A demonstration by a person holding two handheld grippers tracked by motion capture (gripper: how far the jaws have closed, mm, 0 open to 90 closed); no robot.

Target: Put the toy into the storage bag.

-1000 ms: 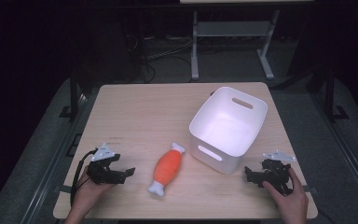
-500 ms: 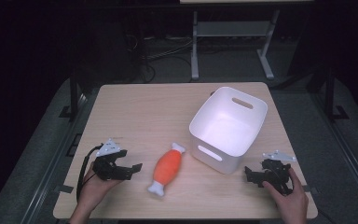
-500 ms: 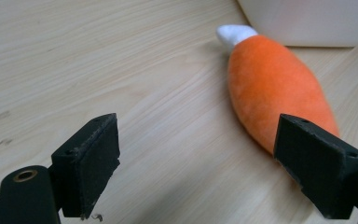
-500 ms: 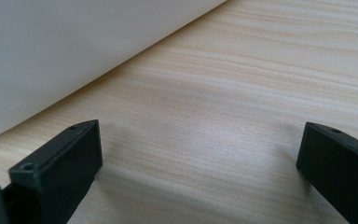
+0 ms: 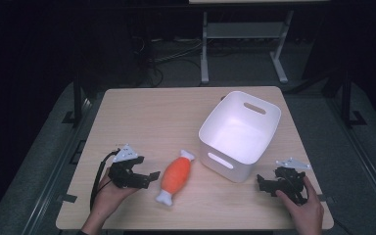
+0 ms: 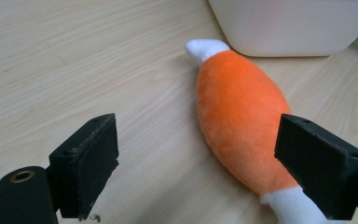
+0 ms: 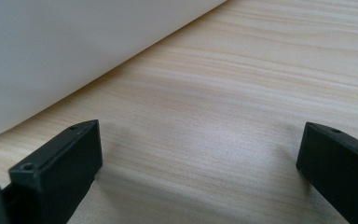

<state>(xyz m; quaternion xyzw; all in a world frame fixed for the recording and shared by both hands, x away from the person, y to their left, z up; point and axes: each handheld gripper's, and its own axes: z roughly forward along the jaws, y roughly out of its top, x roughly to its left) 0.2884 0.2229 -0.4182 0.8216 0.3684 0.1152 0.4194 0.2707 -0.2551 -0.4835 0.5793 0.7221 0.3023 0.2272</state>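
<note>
High view first: we're looking down on a pale wooden table (image 5: 142,117) with our left tool (image 5: 149,176) low at the near left, held in a hand (image 5: 108,196), its jaws pointing at the orange plush toy (image 5: 175,175). That toy lies flat near the middle of the front edge, white knobs at both ends, one end angled up toward the white bin (image 5: 239,133). The bin stands just beside it, on the right half of the table, with cut-out handles in its walls.

Over to the left gripper view, and our left tool (image 6: 200,163) is spread wide, holding nothing. The toy (image 6: 237,116) lies ahead on the wood, its lower part close by the right-hand jaw; we can't tell whether that jaw touches it. The bin's wall (image 6: 293,23) sits just past the toy's far white tip.

On the other side, our right tool (image 5: 262,182) rests low at the near right, close to the bin's front corner. In the right gripper view, the right tool (image 7: 200,158) is also wide open and has hold of nothing, bare wood between its jaws and the bin's wall (image 7: 65,51) rising at the upper left.
</note>
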